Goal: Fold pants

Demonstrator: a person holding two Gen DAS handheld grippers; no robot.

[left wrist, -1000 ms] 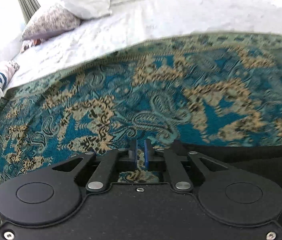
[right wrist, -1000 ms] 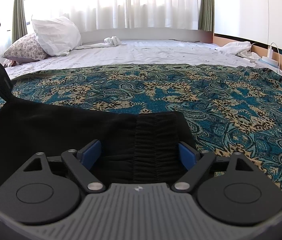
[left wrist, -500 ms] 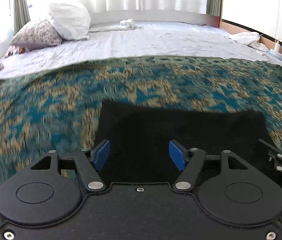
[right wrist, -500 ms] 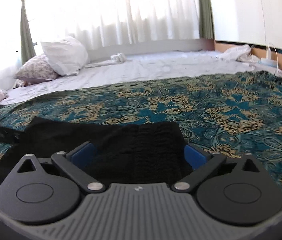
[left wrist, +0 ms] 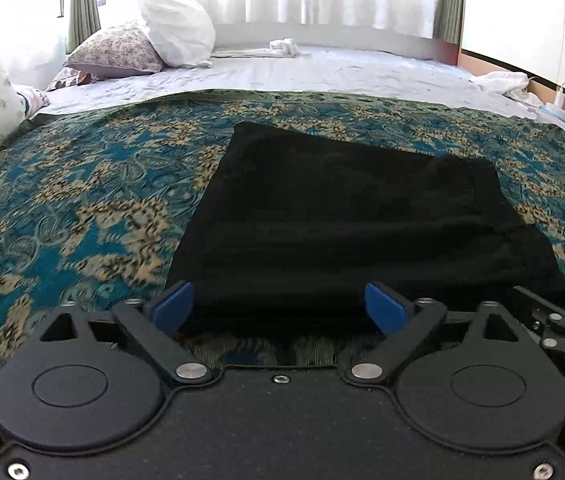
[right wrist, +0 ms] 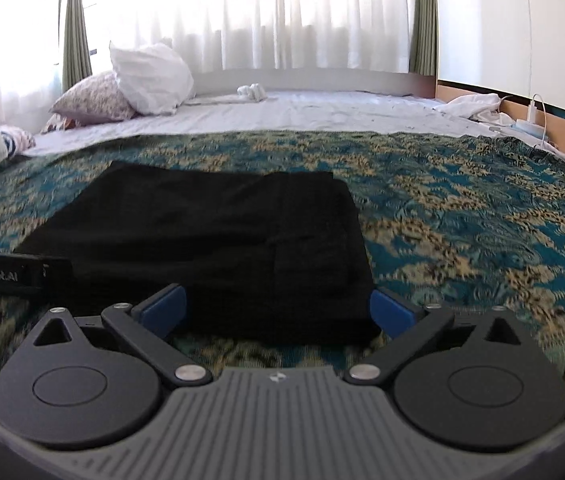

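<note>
The black pants lie folded in a flat rectangle on the teal and gold patterned bedspread. They also show in the right wrist view. My left gripper is open and empty, just in front of the near edge of the pants. My right gripper is open and empty, at the near right edge of the pants. Part of the right gripper shows at the right edge of the left wrist view, and the left gripper's body shows at the left of the right wrist view.
White and floral pillows lie at the far left of the bed on a white sheet. A small rolled white cloth lies near the headboard. White cloth and a charger cable sit at the far right by the wall.
My left gripper opened from shut and let go of the pants, which now lie folded flat. Both grippers pulled back towards the near edge, so more of the pants shows.
</note>
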